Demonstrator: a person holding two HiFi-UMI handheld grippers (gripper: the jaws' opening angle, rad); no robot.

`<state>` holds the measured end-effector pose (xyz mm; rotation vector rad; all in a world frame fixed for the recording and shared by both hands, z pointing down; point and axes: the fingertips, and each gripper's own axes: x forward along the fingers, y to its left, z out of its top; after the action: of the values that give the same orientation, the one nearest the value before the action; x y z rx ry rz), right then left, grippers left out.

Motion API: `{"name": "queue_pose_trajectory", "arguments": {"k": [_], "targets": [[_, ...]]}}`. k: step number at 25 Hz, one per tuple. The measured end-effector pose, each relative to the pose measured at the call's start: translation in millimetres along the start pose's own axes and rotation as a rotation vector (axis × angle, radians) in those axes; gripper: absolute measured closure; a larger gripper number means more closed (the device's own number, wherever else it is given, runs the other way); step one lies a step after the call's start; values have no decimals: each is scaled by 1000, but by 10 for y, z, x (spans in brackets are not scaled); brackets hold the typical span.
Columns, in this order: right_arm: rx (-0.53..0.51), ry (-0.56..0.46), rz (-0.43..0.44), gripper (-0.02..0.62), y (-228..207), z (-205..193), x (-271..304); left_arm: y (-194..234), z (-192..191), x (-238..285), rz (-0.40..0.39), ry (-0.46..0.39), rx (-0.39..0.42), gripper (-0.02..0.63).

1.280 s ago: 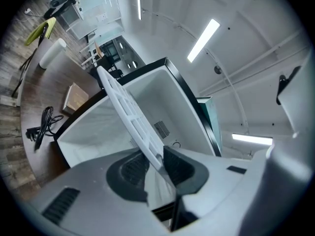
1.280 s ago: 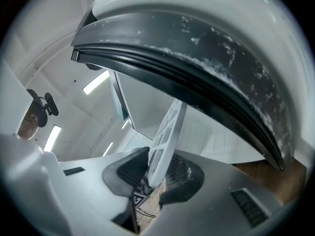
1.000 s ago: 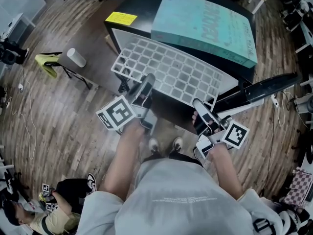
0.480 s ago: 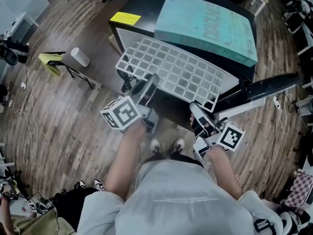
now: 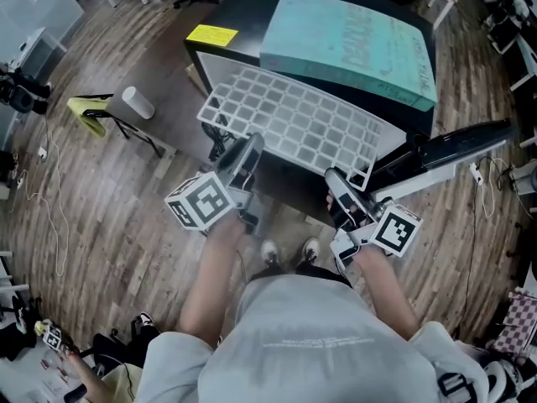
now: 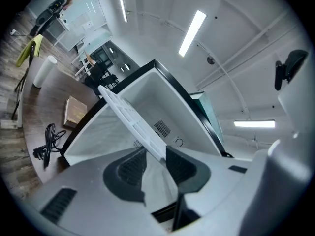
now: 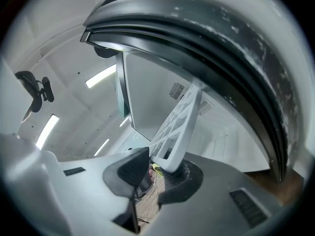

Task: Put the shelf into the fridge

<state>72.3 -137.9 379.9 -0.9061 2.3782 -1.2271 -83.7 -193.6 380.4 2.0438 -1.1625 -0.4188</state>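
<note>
A white grid shelf (image 5: 294, 124) juts out of the open black fridge (image 5: 239, 7), tilted, with its back part inside. My left gripper (image 5: 246, 151) is at the shelf's front left edge. Its jaws have just been opening and now stand open. In the left gripper view the shelf's edge (image 6: 130, 119) lies between the pads (image 6: 127, 167) of the left gripper (image 6: 155, 163), with a gap on the left. My right gripper (image 5: 336, 185) is at the front right corner. There the shelf's corner (image 7: 179, 122) rests on one pad (image 7: 177, 177) of the right gripper (image 7: 155, 173), clear of the other.
A teal box (image 5: 352, 44) lies on top of the fridge. The fridge door (image 5: 453, 148) swings open to the right. A yellow-seated stool (image 5: 88, 112), a white cylinder (image 5: 138, 102) and a cable (image 5: 220, 137) are on the wooden floor at the left. My shoes (image 5: 270, 250) stand before the fridge.
Both grippers stay at the shelf's front edge; the left one has rolled a little. The shelf has not visibly moved. A bystander at the lower left has moved mostly out of view.
</note>
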Motion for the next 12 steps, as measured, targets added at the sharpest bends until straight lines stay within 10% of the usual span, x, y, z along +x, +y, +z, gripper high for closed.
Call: {"name": "queue_pose_trajectory", "arguments": {"k": [12], "targets": [[-10, -48, 6, 514, 53, 96, 3, -53, 76, 54, -8, -19, 10, 476]]}}
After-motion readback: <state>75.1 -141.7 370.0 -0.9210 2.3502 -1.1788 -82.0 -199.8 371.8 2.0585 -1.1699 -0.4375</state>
